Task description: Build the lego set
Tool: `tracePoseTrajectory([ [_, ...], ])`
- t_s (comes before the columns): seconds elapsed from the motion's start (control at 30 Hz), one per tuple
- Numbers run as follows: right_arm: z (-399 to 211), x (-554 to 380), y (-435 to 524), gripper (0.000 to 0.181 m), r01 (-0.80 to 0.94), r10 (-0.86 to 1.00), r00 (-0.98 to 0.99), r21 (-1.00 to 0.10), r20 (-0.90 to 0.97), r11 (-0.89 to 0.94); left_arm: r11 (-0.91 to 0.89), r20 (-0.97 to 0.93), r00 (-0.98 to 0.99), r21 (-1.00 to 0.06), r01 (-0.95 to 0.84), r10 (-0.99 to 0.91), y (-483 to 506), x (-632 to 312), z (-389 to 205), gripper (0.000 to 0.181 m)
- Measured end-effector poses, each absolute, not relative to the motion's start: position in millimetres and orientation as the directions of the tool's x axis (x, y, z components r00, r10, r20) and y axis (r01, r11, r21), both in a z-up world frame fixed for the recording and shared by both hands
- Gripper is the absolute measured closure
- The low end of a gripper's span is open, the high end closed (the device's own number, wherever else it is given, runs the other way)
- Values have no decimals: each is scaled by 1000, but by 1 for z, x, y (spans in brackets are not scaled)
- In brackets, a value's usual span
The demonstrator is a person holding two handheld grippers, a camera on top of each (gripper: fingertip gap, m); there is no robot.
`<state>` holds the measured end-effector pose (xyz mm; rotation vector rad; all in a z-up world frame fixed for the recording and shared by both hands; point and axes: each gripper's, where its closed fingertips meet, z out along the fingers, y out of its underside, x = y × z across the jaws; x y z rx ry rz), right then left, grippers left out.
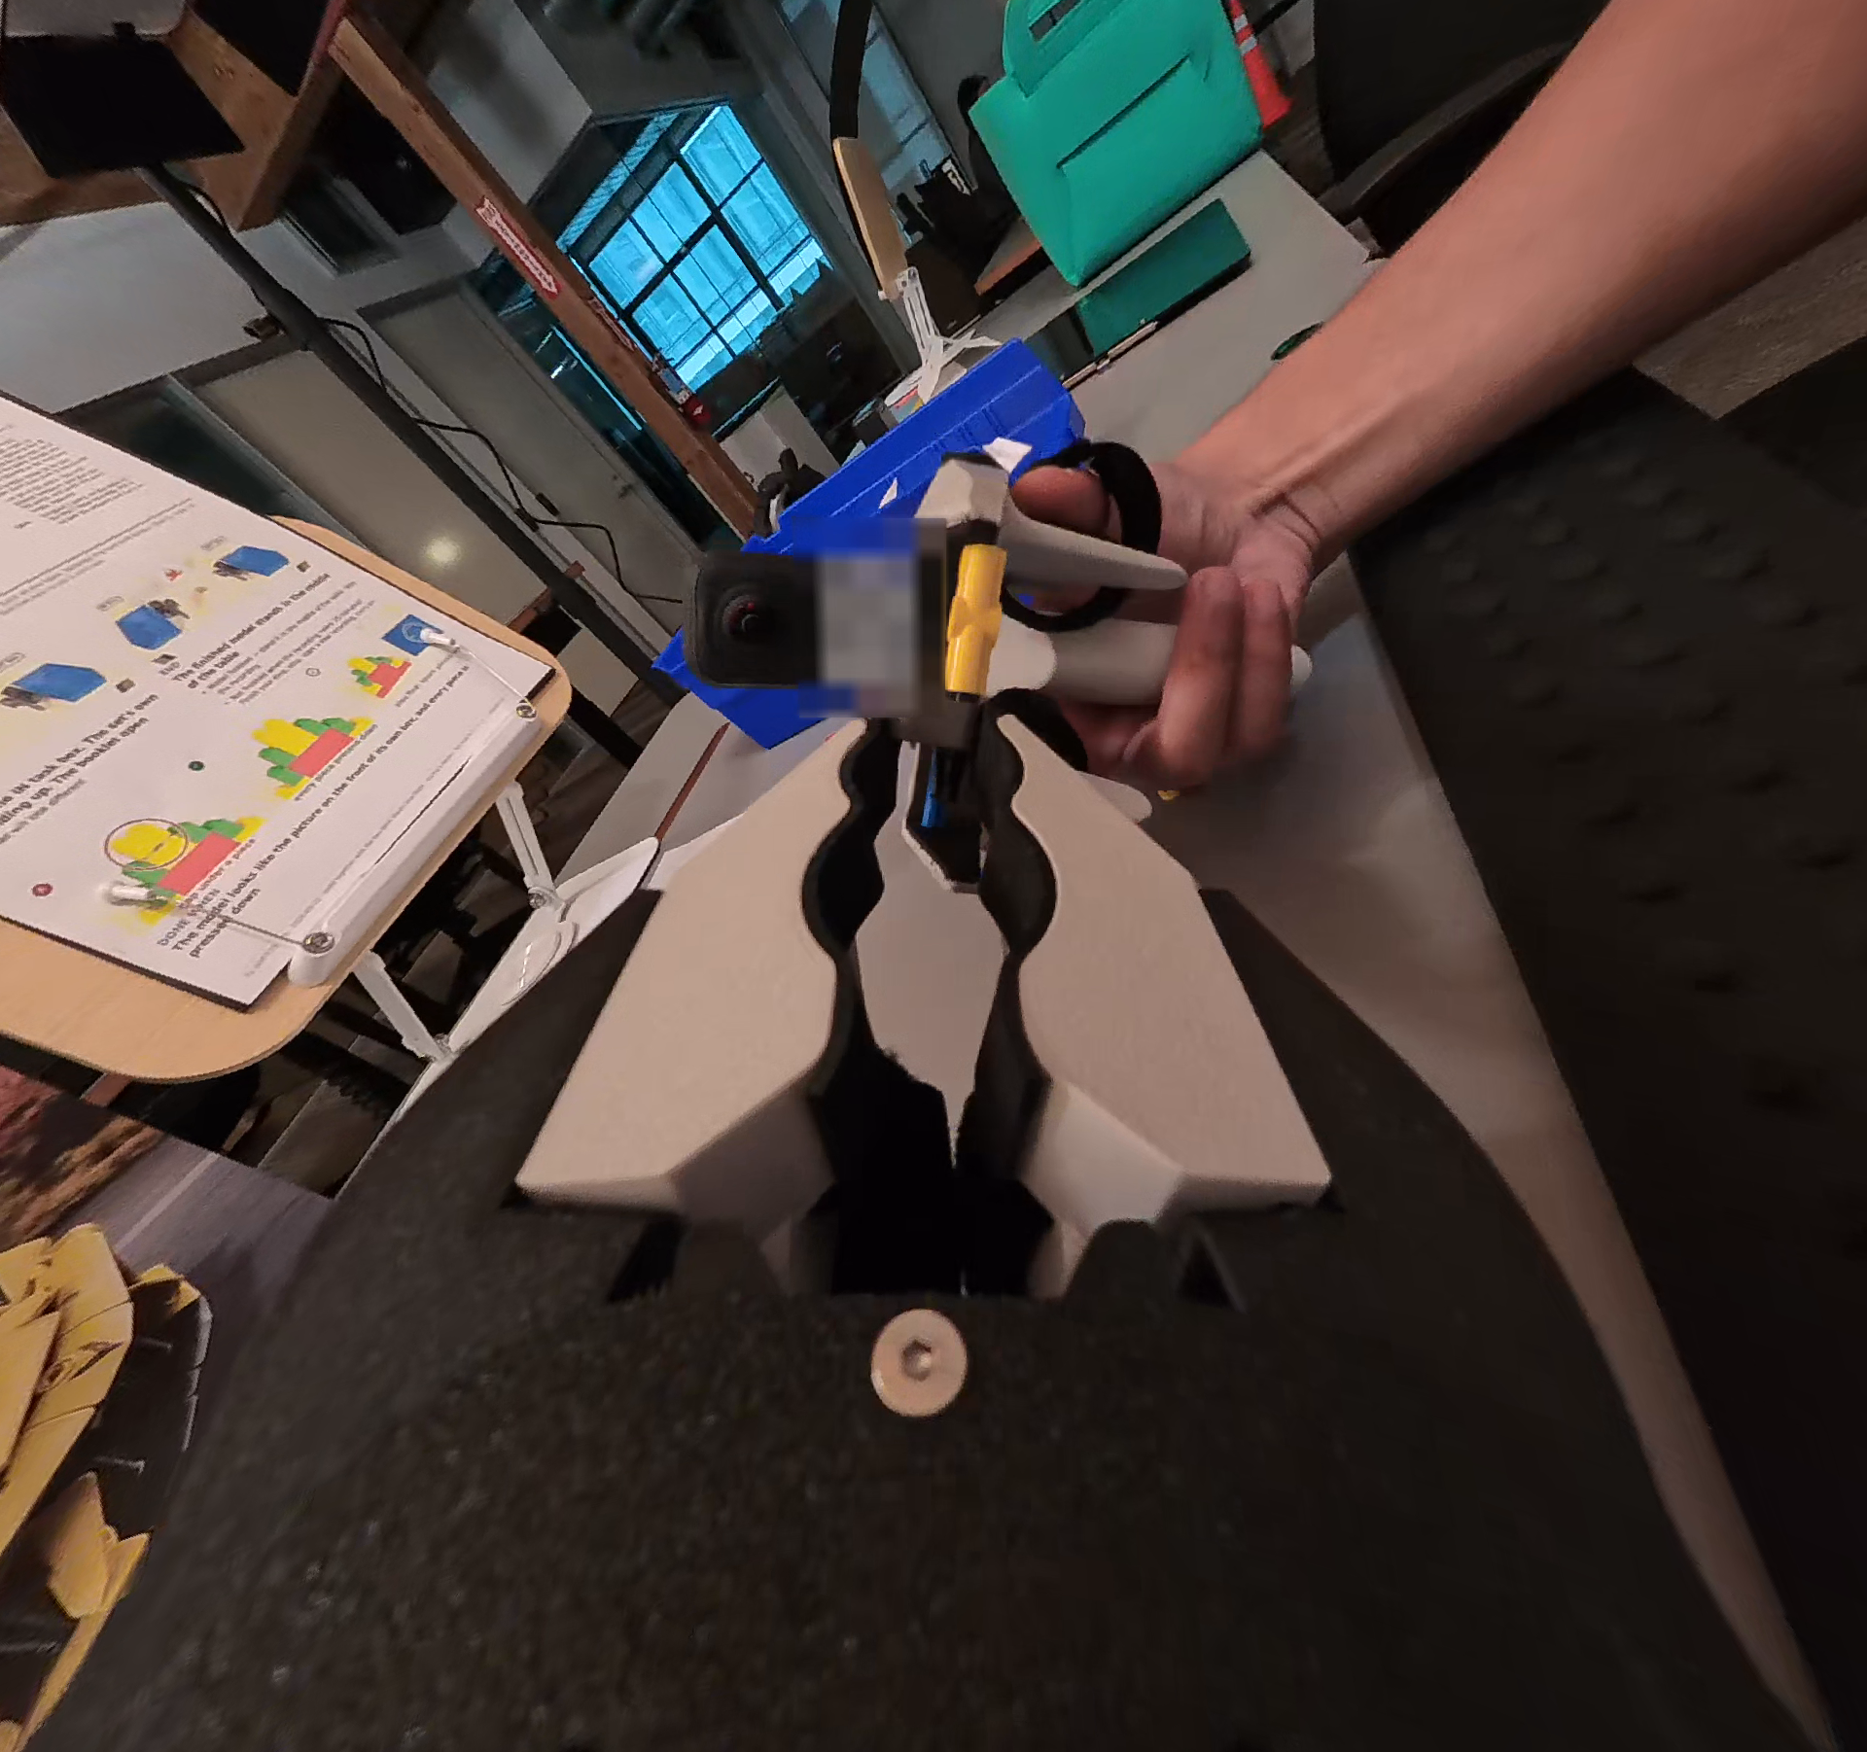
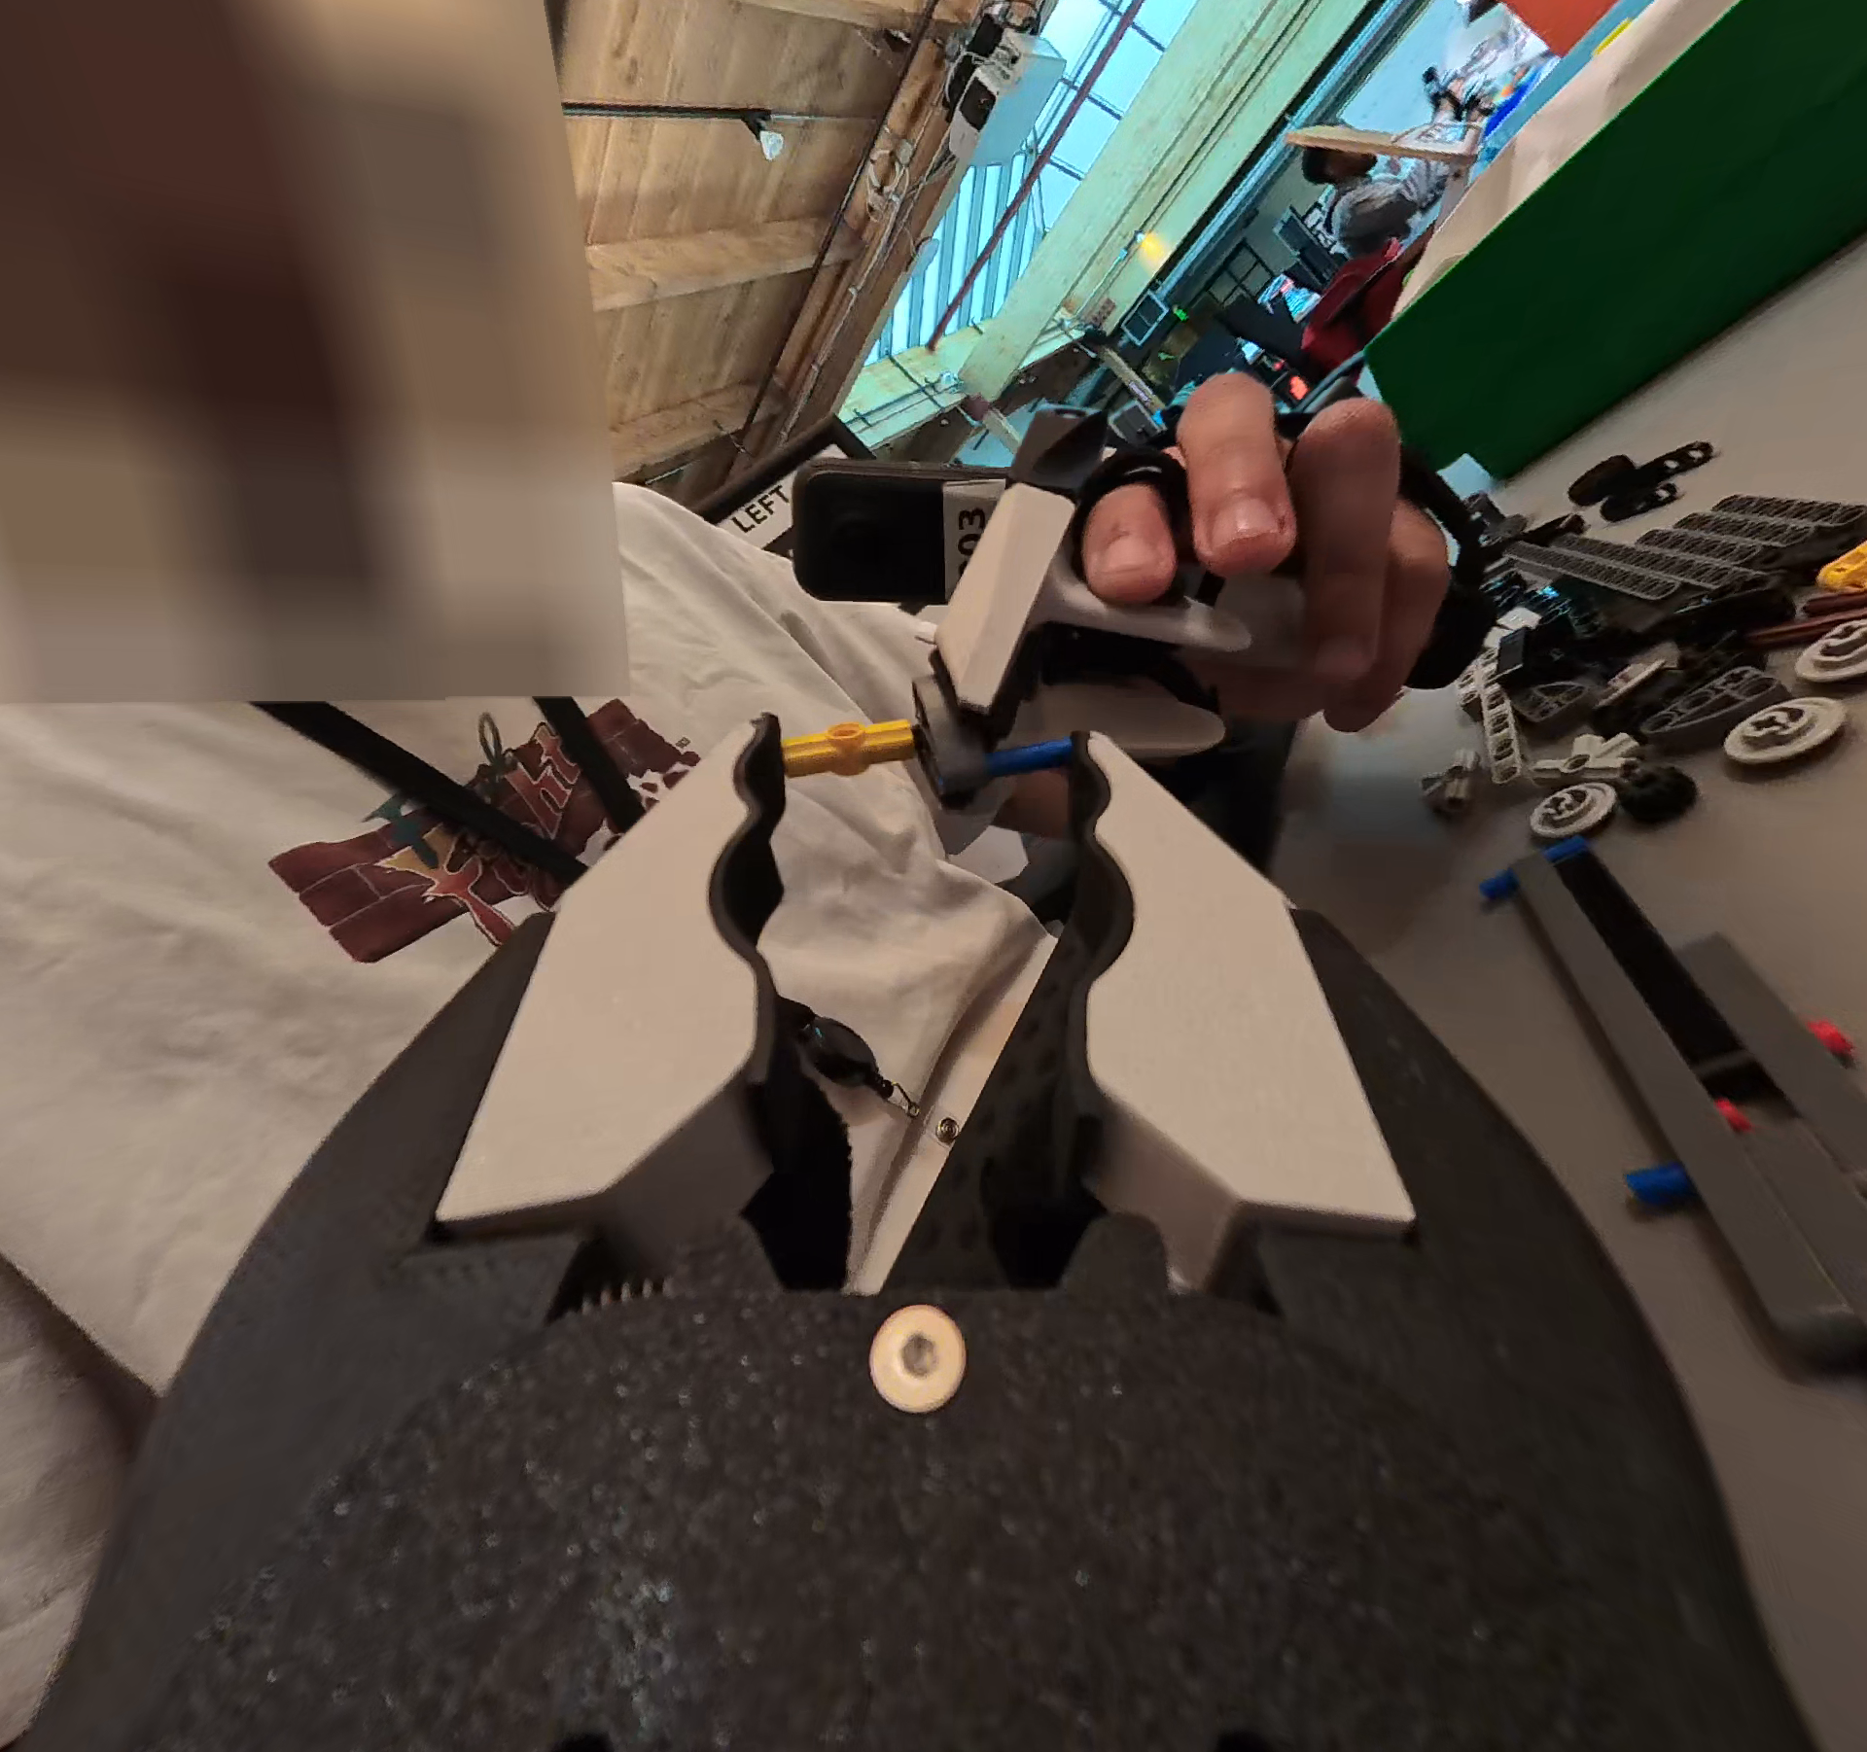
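my left hand-held gripper [image 1: 935,744] is narrowed onto the middle of a small lego piece held in the air. its yellow connector [image 2: 844,749] sticks out on one side and its blue pin [image 2: 1025,756] on the other. my right hand-held gripper [image 2: 921,744] is wide, with one fingertip beside each end. loose lego parts [image 2: 1667,613] and grey beams [image 2: 1667,1097] lie on the table [image 2: 1414,895], well apart.
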<state>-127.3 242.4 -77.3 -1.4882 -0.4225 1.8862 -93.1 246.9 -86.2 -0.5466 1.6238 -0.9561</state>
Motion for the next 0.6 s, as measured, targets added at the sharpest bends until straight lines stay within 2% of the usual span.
tracePoseTrajectory([
  [0.6,-85,-126,245,130,-306,741,-16,-702,-672,-643,650,-644,-239,-757,67,-726,251,-91,-92,169],
])
